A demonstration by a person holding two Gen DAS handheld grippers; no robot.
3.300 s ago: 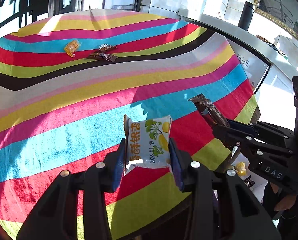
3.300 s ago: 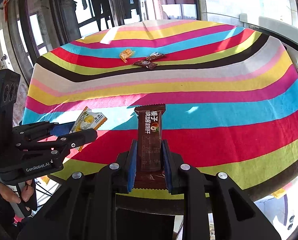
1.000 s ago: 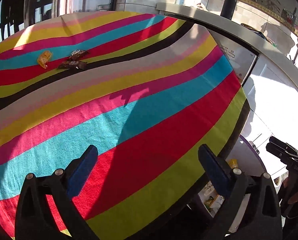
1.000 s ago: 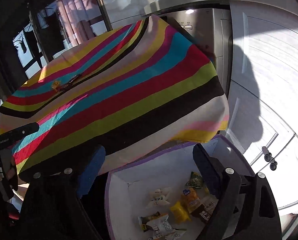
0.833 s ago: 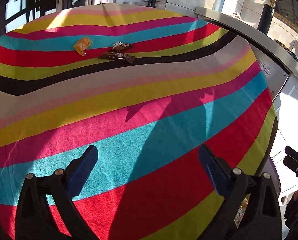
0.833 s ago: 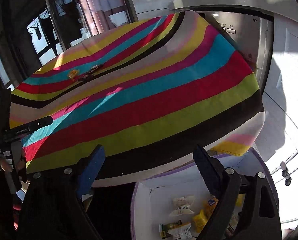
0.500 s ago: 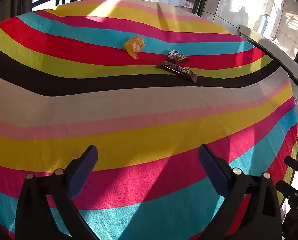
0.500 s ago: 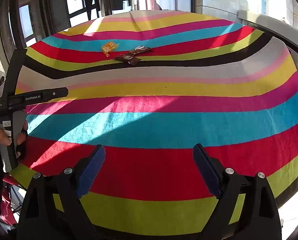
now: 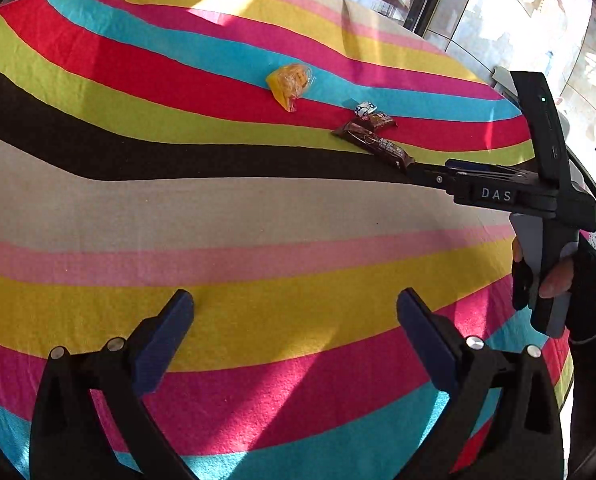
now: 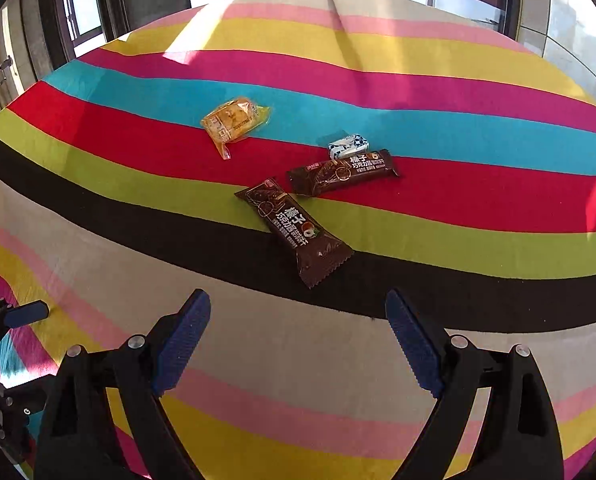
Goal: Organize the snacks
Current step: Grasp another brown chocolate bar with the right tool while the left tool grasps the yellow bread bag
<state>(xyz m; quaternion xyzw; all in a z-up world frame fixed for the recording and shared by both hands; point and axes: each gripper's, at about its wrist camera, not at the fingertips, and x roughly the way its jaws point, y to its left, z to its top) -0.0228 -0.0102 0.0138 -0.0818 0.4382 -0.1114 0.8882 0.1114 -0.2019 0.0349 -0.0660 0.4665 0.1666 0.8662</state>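
I have both claws empty over the bench (image 10: 457, 208), which is covered in a striped cloth. My right claw (image 10: 298, 340) is spread wide, with nothing between its blue pads, and it faces the nearest chocolate bar (image 10: 294, 232), which lies slanted across the green and black stripes just ahead of the fingertips. My left claw (image 9: 294, 332) is likewise spread and holds nothing; it hangs further back, over the yellow and pink stripes, well apart from the snacks.

4 snacks are left on the cloth, as far as I can see: the near chocolate bar, a second chocolate bar (image 10: 341, 172) just behind it on the red stripe, a small white and blue candy (image 10: 347, 145) touching or nearly touching that second bar, and an orange packet (image 10: 234, 122) off to the left on the red and blue stripes. No box or bin shows in either view, so I cannot tell how much is already sorted.

I judge the job unfinished: these 4 pieces are not yet collected. The near bar looks like my right claw's next pick, while the orange packet suits the left.
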